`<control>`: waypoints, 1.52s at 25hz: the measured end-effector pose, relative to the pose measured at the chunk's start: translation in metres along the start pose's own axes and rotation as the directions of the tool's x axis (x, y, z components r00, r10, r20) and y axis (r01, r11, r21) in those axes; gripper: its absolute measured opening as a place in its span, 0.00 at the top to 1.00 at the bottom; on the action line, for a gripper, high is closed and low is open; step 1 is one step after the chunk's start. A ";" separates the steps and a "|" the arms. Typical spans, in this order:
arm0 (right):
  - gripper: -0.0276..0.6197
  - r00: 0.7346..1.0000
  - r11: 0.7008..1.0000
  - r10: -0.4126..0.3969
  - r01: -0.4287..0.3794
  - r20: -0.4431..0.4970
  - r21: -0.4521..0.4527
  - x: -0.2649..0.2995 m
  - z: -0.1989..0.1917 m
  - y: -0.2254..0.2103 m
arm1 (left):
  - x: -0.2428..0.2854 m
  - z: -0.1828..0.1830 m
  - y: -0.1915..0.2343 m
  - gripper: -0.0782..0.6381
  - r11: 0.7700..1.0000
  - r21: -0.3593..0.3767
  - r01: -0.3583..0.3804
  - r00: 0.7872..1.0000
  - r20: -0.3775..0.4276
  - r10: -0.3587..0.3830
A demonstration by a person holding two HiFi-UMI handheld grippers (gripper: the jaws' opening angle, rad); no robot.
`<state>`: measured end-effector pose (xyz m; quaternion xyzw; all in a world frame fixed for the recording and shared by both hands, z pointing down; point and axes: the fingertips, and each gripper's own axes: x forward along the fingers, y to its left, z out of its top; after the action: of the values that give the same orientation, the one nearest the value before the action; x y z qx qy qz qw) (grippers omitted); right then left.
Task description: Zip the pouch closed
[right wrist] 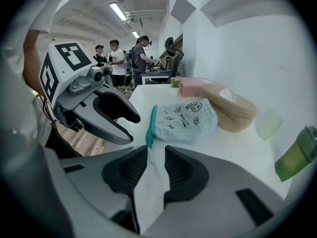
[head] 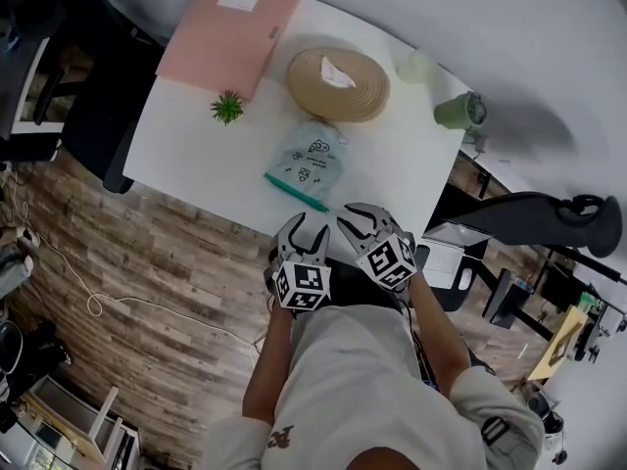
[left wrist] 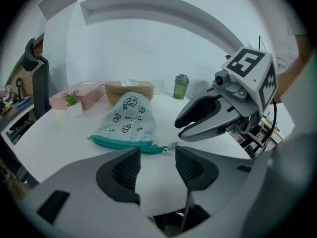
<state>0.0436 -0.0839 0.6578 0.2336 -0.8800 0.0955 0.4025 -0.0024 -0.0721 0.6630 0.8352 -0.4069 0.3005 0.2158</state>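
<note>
Grippers hang side by side over the near edge of the white table (head: 186,160). The left gripper (head: 306,225) has its jaws apart with nothing in them. The right gripper (head: 358,215) has its jaws closer, with just a thin gap, and only bare table shows through. Just past them lies the checked pouch (head: 312,160), flat, with its green zipper (head: 296,192) along the near side. The zipper pull seems to sit at the end by the right gripper. Farther back are a little plant (head: 226,107), a round woven basket (head: 338,81), a pink box (head: 230,29) and a green cup (head: 458,112).
</note>
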 end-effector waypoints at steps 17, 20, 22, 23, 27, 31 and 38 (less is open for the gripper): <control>0.95 0.987 0.987 0.159 -0.160 -0.034 -0.032 0.026 -0.022 0.012 | 0.028 -0.016 -0.022 0.63 1.000 0.002 -0.009 0.996 -0.087 0.009; 0.95 0.983 0.983 0.182 -0.182 -0.017 -0.014 0.024 -0.019 0.016 | 0.030 -0.017 -0.021 0.64 1.000 -0.005 -0.022 0.995 -0.093 0.022; 0.95 0.980 0.980 0.197 -0.197 0.001 0.002 0.023 -0.016 0.019 | 0.031 -0.018 -0.020 0.64 1.000 -0.005 -0.029 0.995 -0.097 0.028; 0.95 0.978 0.978 0.207 -0.207 0.014 0.011 0.023 -0.014 0.020 | 0.032 -0.019 -0.020 0.64 1.000 -0.004 -0.030 0.995 -0.099 0.030; 0.95 0.970 0.970 0.238 -0.240 0.047 0.038 0.021 -0.011 0.024 | 0.033 -0.019 -0.018 0.67 0.999 0.003 -0.044 0.994 -0.101 0.044; 0.95 0.969 0.969 0.242 -0.243 0.045 0.033 0.021 -0.010 0.024 | 0.031 -0.018 -0.012 0.74 0.998 0.008 -0.064 0.993 -0.096 0.064; 0.95 0.968 0.968 0.249 -0.250 0.038 0.023 0.022 -0.011 0.025 | 0.032 -0.022 -0.006 0.85 0.999 0.018 -0.048 0.994 -0.100 0.050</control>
<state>0.0262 -0.0650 0.6824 0.1281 -0.9079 0.1532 0.3685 0.0109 -0.0728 0.7005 0.8103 -0.4137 0.3506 0.2221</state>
